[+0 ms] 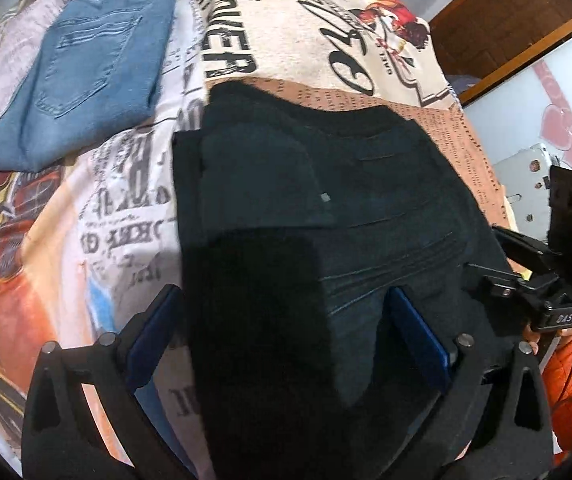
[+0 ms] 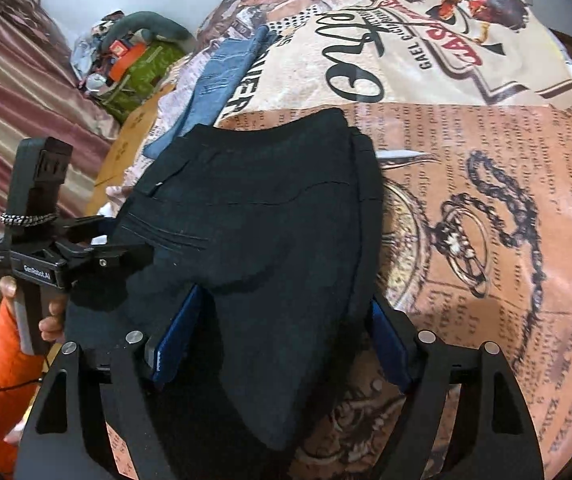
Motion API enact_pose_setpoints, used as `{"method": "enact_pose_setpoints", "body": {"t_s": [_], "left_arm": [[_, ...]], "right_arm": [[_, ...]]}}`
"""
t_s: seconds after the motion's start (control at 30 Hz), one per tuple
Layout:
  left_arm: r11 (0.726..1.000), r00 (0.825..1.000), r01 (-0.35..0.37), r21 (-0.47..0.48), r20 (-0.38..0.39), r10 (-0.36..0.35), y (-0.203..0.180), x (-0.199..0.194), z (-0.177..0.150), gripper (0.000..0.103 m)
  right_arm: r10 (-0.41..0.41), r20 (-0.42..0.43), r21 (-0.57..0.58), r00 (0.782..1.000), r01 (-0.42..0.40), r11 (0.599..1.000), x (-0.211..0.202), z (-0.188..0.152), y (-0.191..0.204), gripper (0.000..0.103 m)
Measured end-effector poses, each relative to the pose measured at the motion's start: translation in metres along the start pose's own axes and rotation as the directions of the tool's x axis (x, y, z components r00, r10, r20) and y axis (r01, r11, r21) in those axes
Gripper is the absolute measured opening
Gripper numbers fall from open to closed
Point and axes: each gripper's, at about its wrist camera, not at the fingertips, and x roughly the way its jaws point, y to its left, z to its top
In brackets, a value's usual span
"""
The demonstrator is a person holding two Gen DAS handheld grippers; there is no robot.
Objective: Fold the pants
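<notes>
Black pants (image 1: 326,200) are seen bunched between both sets of spread-wide fingers (image 1: 153,332) (image 2: 177,340), folded bulk stretched toward 12 o'clock on the bed (image 2: 486,200), nothing pinched.

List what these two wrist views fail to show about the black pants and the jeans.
- Black pants, left wrist view: near end cut off behind the left gripper; a dark blur hides the folds.
- Black pants, right wrist view: near end hidden behind the right gripper.
- Blue jeans, right wrist view: partly covered by the pants.
</notes>
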Motion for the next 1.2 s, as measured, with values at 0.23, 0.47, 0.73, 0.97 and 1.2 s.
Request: {"method": "enact_pose_setpoints", "body": {"t_s": [0.23, 0.47, 0.73, 0.97, 1.2], "left_arm": [[1.0, 0.999, -0.005, 0.014, 0.039, 0.005, -0.009, -0.005, -0.003, 0.084], [1.0, 0.998, -0.019, -0.006, 0.056, 0.019, -0.012, -0.018, -0.013, 0.069], [0.999, 0.989, -0.039, -0.012, 0.143, 0.04, -0.015, -0.056, -0.033, 0.038], [0.994, 0.969, -0.105, 0.038, 0.23, 0.093, -0.021, -0.091, -0.044, 0.032], [0.99, 0.927, -0.141, 0.023, 0.353, 0.124, -0.007, -0.142, -0.039, 0.032]], "right_arm": [[0.033, -0.003, 0.029, 0.999, -0.033, 0.999, 0.0, -0.003, 0.004, 0.052], [0.019, 0.017, 0.01, 1.0, -0.019, 1.0, -0.006, -0.005, 0.016, 0.038], [0.01, 0.076, -0.068, 0.997, -0.005, 0.998, -0.023, -0.01, 0.048, 0.026], [0.011, 0.116, -0.147, 0.993, 0.006, 0.989, -0.028, 0.003, 0.08, 0.023], [0.024, 0.185, -0.226, 0.983, 0.019, 0.974, -0.036, 0.031, 0.114, 0.023]]}}
